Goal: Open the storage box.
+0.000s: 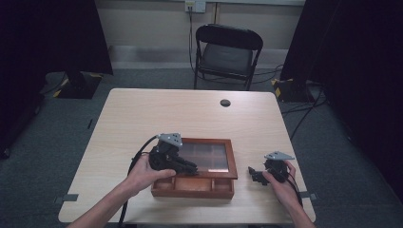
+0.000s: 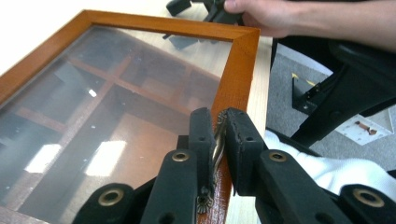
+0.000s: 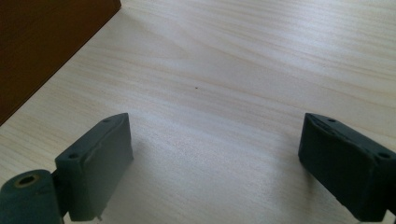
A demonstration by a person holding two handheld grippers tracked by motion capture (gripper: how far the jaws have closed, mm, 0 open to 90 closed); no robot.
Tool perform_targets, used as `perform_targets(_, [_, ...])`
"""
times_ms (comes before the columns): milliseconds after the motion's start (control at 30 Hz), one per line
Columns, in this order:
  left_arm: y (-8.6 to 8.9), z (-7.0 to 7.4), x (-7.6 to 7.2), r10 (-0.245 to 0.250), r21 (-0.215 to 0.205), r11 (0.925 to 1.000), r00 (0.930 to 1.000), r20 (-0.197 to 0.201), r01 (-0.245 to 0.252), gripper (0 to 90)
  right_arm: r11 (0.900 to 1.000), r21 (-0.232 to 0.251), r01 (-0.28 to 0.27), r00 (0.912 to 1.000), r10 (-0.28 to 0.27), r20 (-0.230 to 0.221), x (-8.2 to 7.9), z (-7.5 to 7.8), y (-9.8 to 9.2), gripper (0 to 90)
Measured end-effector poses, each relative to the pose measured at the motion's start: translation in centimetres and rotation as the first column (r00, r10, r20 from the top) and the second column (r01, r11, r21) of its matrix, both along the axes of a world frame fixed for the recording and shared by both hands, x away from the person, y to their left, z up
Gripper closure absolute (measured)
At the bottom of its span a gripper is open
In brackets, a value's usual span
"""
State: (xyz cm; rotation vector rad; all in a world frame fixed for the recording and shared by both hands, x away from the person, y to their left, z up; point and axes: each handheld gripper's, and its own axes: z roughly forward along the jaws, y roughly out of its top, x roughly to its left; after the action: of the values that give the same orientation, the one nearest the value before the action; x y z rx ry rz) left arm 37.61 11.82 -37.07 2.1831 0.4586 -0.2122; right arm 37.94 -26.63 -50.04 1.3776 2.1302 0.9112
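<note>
A brown wooden box (image 1: 192,187) with a glass-paned lid (image 1: 231,159) sits near the table's front edge. The lid's front edge is raised a little off the base, and compartments show beneath it. My left gripper (image 1: 192,168) reaches in from the left. In the left gripper view my left gripper (image 2: 219,135) is shut on the small metal clasp (image 2: 216,151) on the lid frame (image 2: 238,70). To the right of the box, my right gripper (image 1: 252,173) rests low on the table. Its jaws stand wide, so my right gripper (image 3: 215,140) is open with bare tabletop between them.
The light wooden table (image 1: 190,114) has a dark round grommet (image 1: 225,102) at the back. A black folding chair (image 1: 227,52) stands behind it. Cables run over the grey floor at the right. The box's side (image 3: 46,42) lies left of my right gripper.
</note>
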Motion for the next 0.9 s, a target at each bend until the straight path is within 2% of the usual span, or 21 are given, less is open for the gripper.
perform_targets(100, [-0.1, 0.3, 0.2, -0.014, 0.013, 0.9998, 0.9999, 0.005, 0.014, 81.4, 1.000, 0.000, 0.000, 1.0000, 0.000, 0.000, 0.0, 0.0, 0.0, 9.4])
perform_targets(367, [-0.1, 1.0, 0.5, -0.016, 0.012, 0.9998, 0.9998, 0.014, 0.016, 81.4, 1.000, 0.000, 0.000, 1.0000, 0.000, -0.001, 0.0, 0.0, 0.0, 9.3])
perform_targets(500, [-0.1, 1.4, 0.7, -0.008, 0.005, 1.0000, 0.9999, 0.011, 0.008, 81.4, 1.000, 0.001, 0.000, 1.0000, 0.000, -0.002, 0.0, 0.0, 0.0, 9.2])
perform_targets(533, [-0.1, 1.7, 0.7, 0.006, 0.004, 1.0000, 0.9998, 0.020, -0.006, 81.4, 1.000, 0.001, 0.000, 1.0000, 0.000, -0.002, 0.0, 0.0, 0.0, 9.2])
perform_targets(700, [-0.1, 2.3, 1.0, 0.004, 0.018, 0.9998, 0.9997, 0.022, -0.004, 81.4, 1.000, 0.001, 0.000, 1.0000, 0.000, -0.002, 0.0, 0.0, 0.0, 9.2])
perform_targets(900, [0.1, 2.9, 1.3, 0.017, -0.004, 0.9999, 0.9993, 0.033, -0.017, 81.5, 1.000, 0.000, -0.001, 1.0000, 0.001, -0.003, 0.0, 0.0, 0.0, 9.1])
